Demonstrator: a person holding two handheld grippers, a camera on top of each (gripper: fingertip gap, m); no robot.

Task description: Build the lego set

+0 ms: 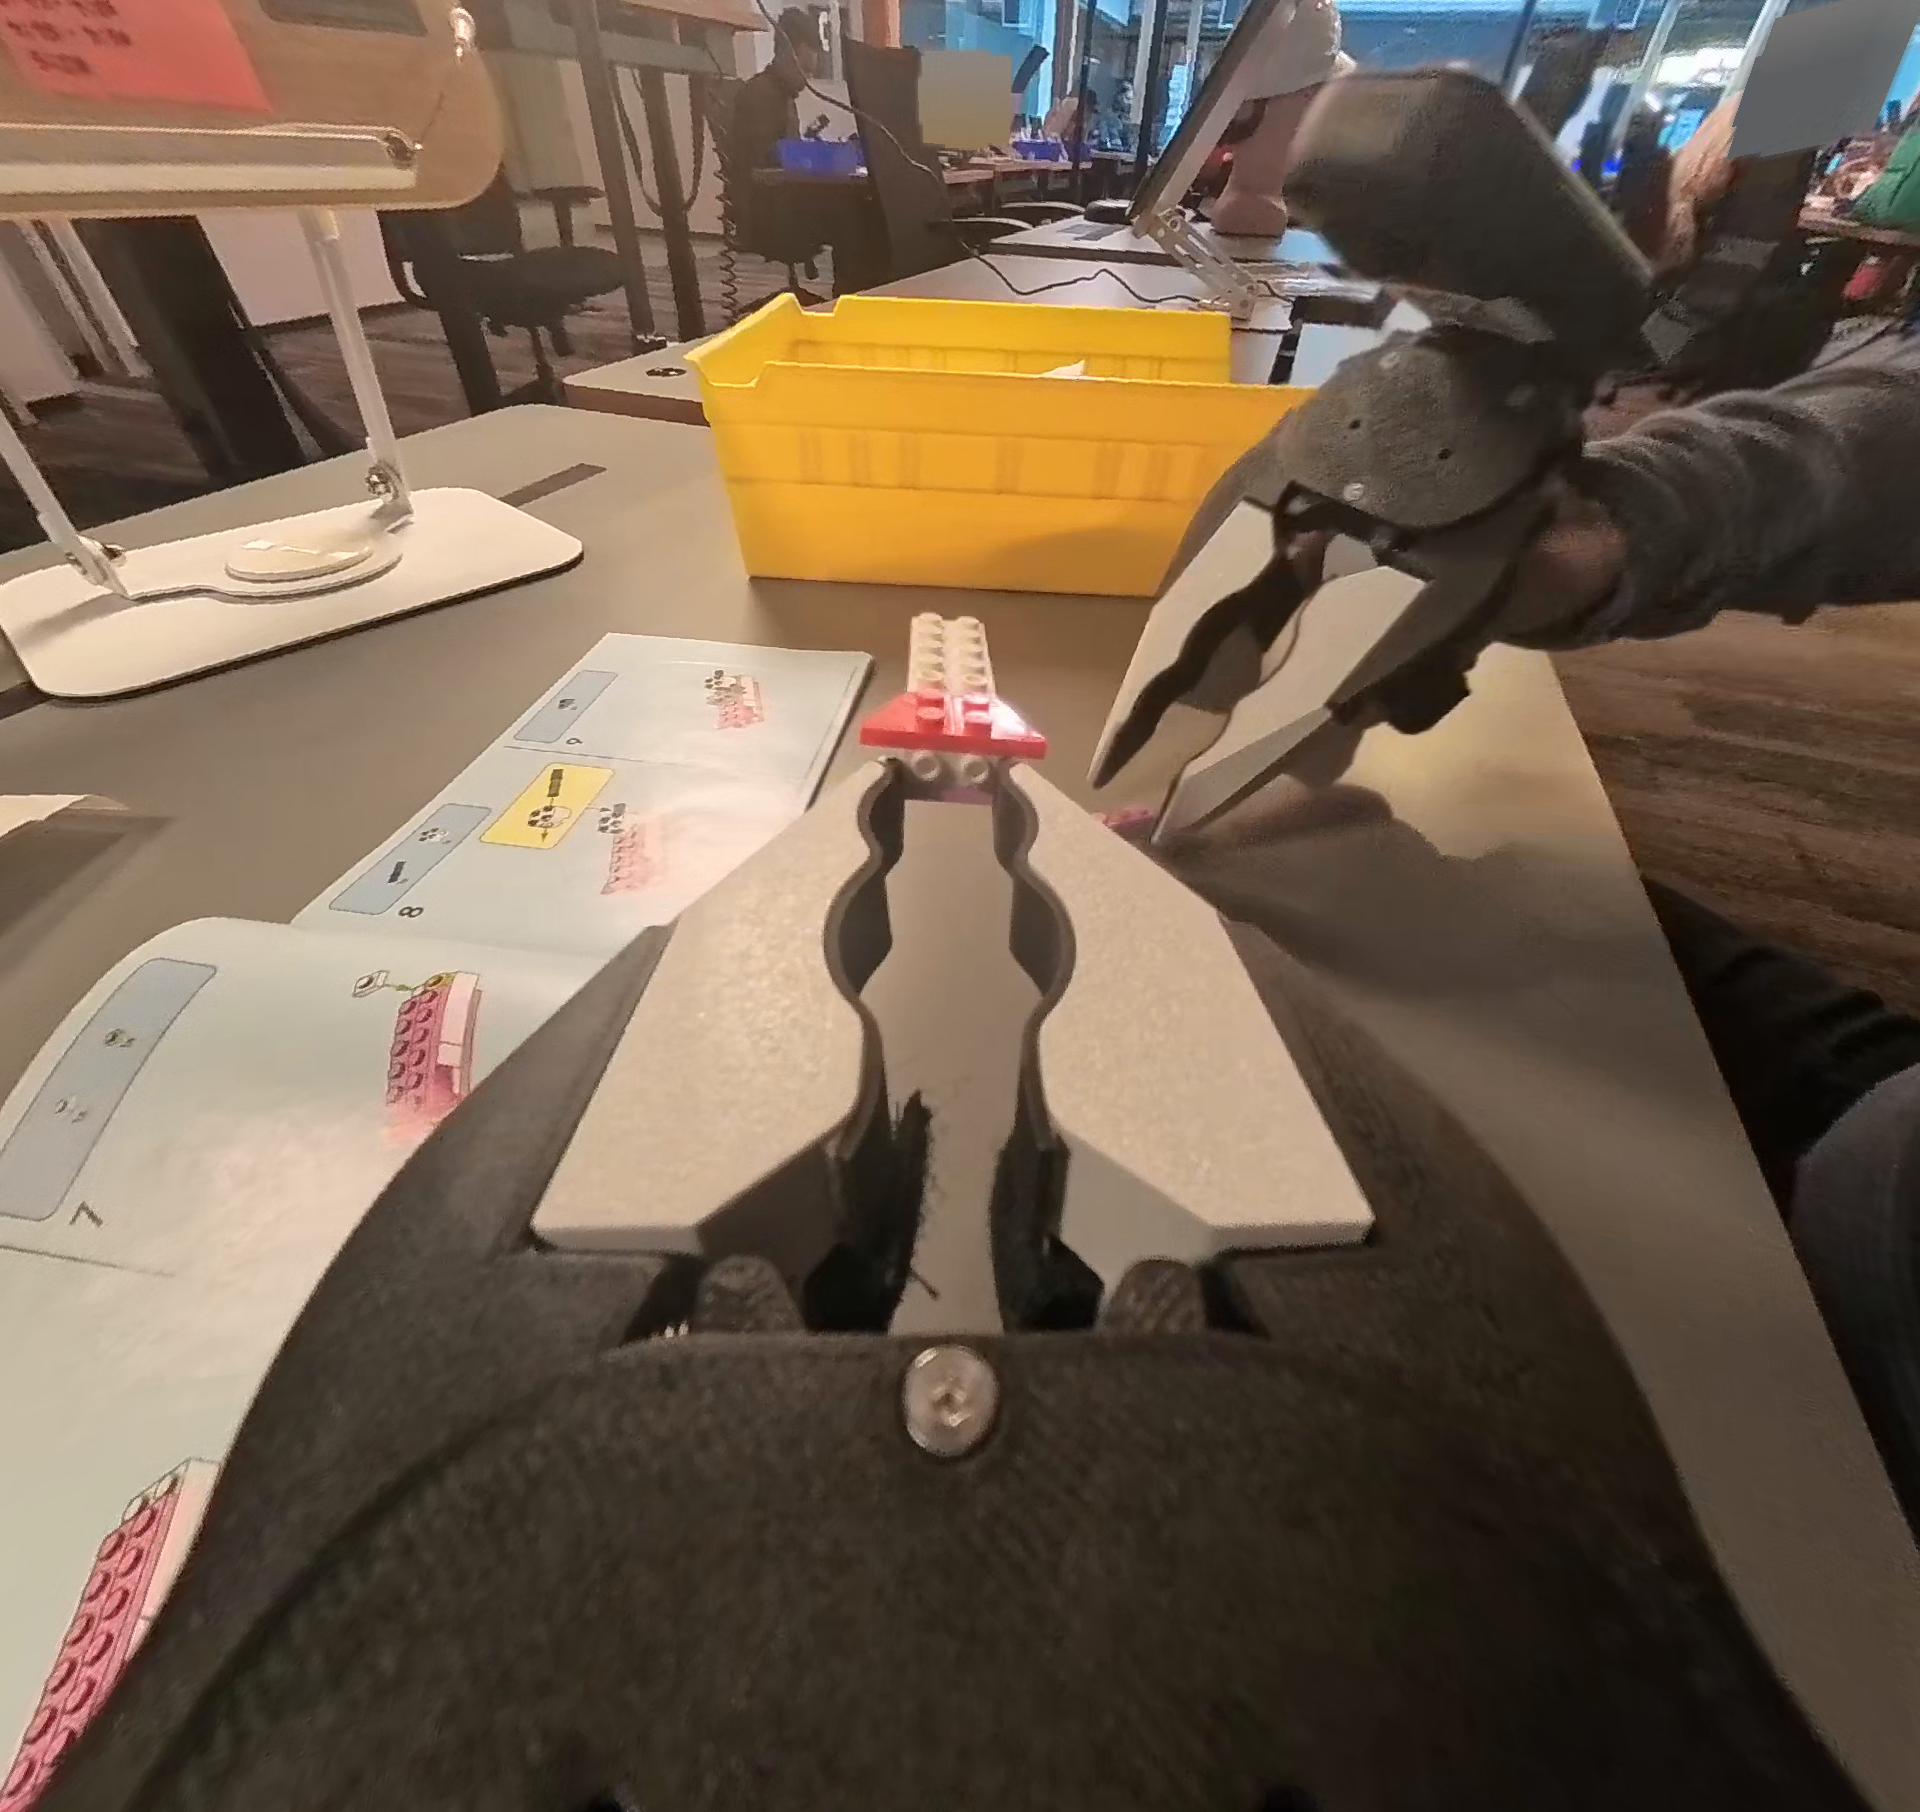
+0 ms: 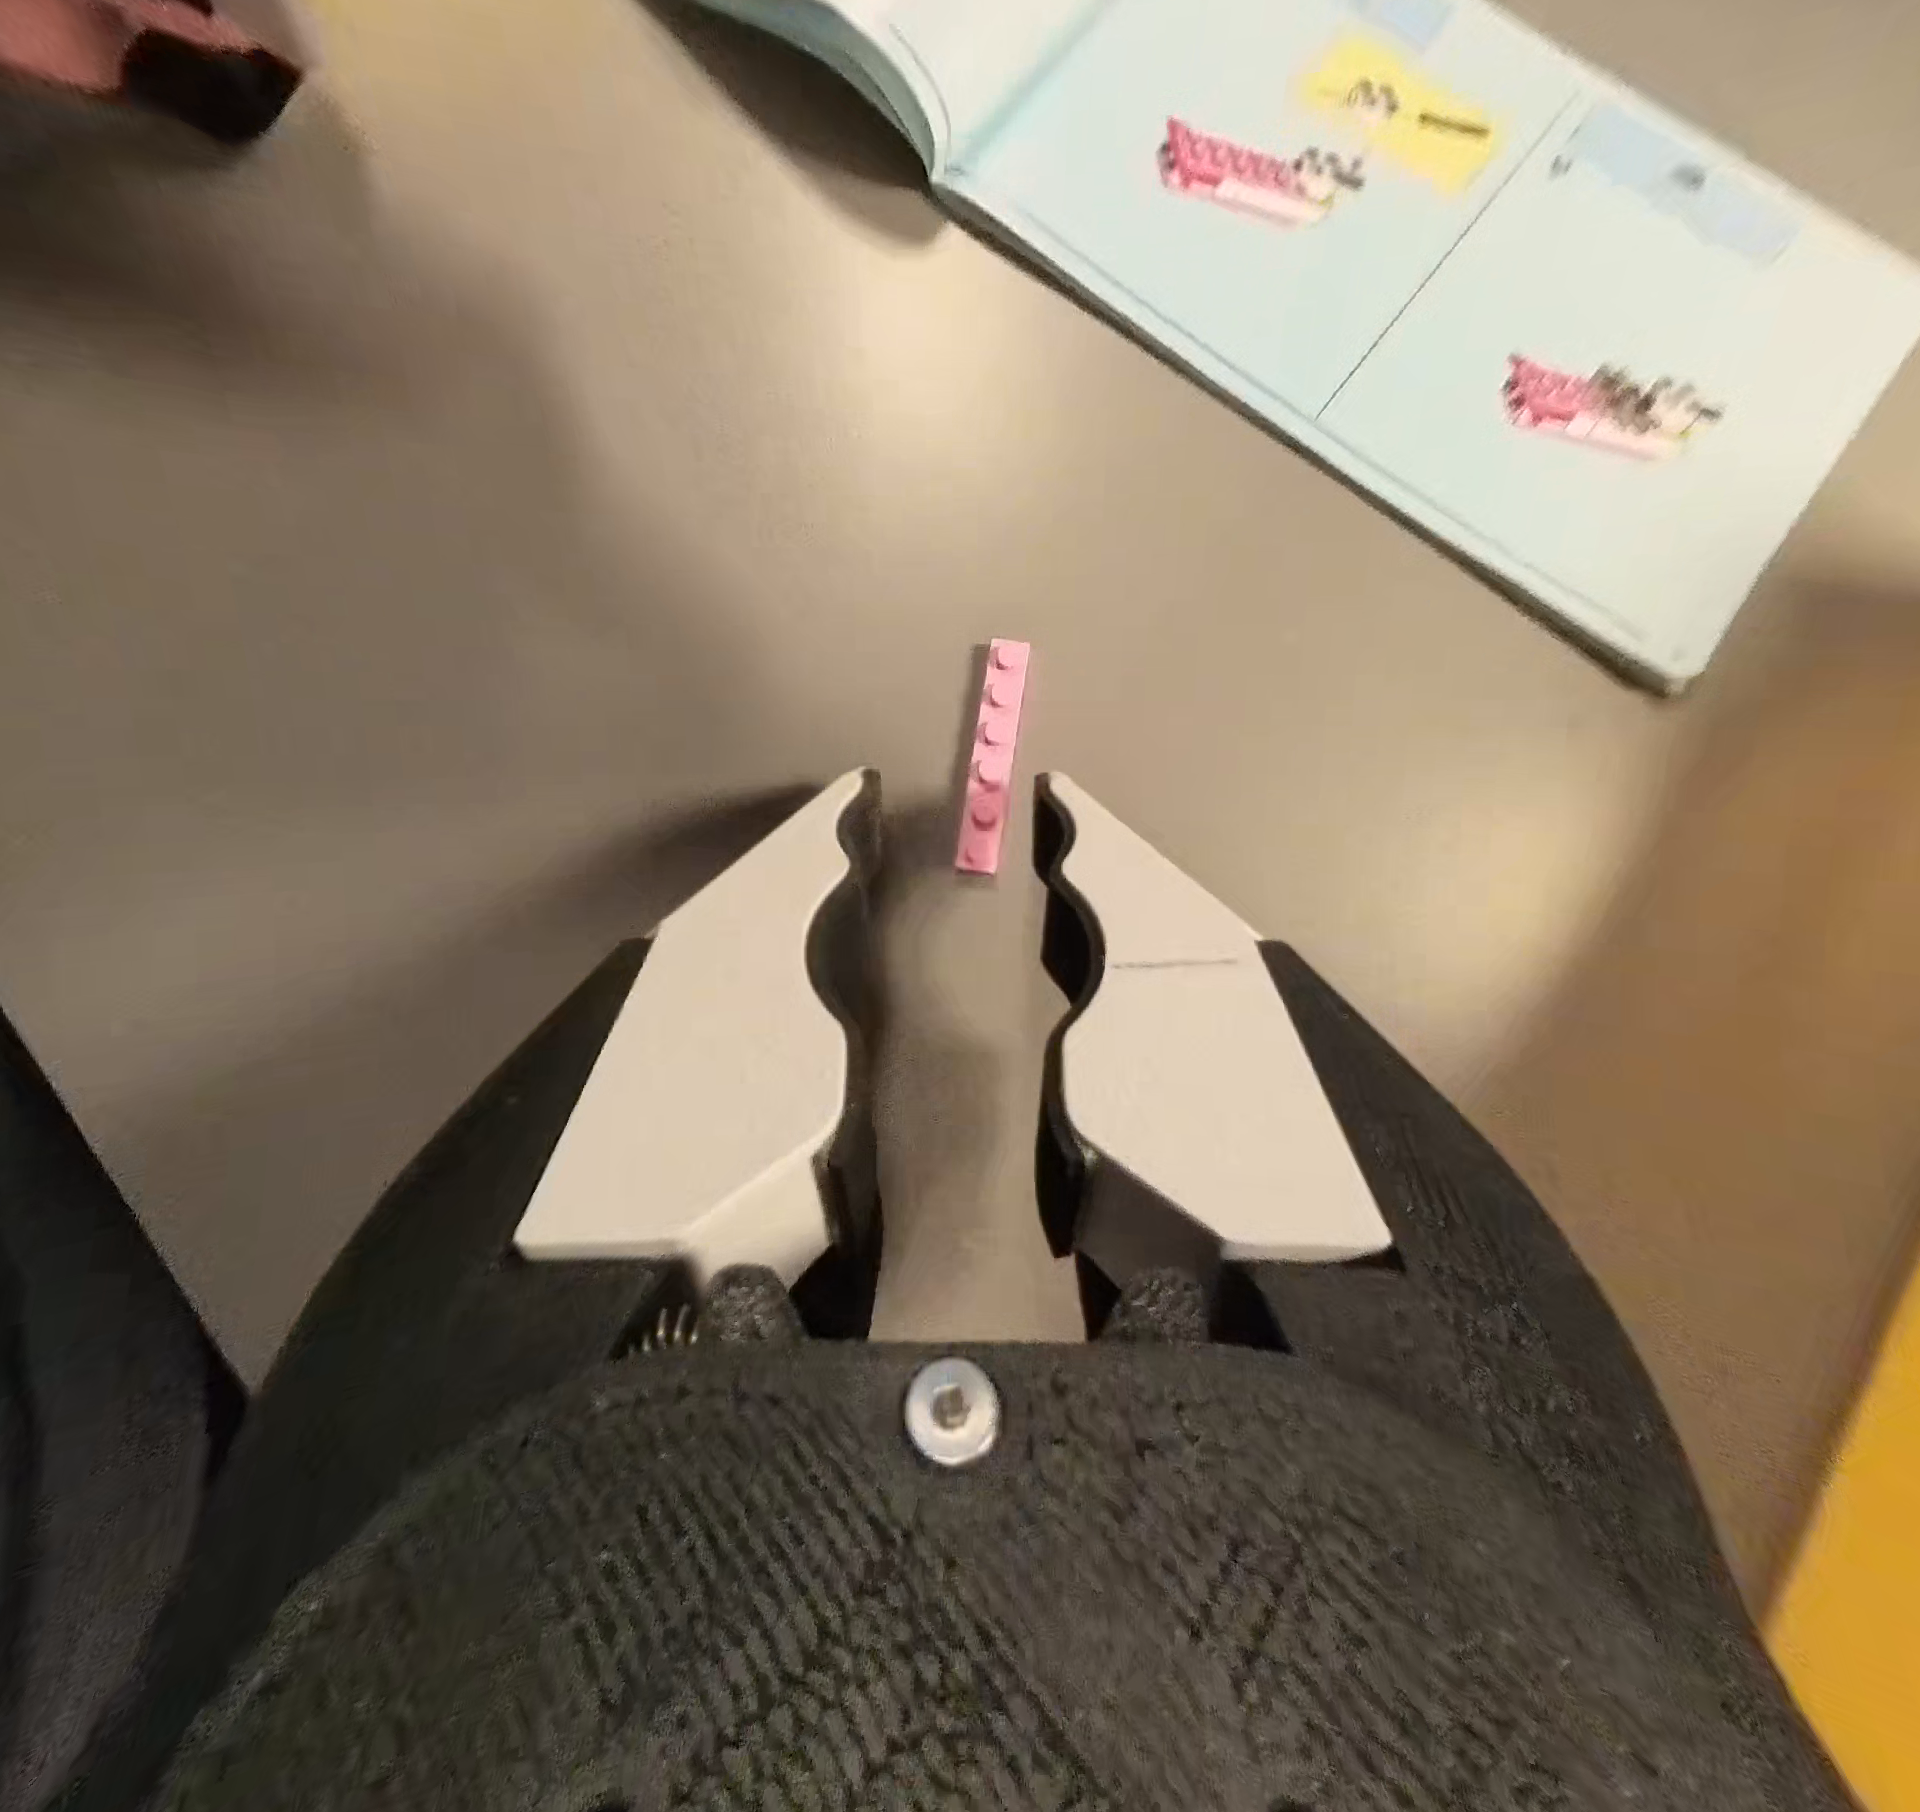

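A narrow pink brick [image 2: 993,756] lies flat on the grey table [image 2: 520,515], its near end between the right gripper's [image 2: 956,788] spread fingertips, touching neither. The left gripper [image 1: 943,775] clamps a white-and-red brick assembly [image 1: 951,713] beside an open instruction booklet [image 1: 582,806].

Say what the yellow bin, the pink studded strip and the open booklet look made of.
Yellow bin: matte moulded plastic, ribbed walls. Pink studded strip: smooth hard plastic, by its crisp moulded studs. Open booklet: printed paper, thin pages, slight sheen.
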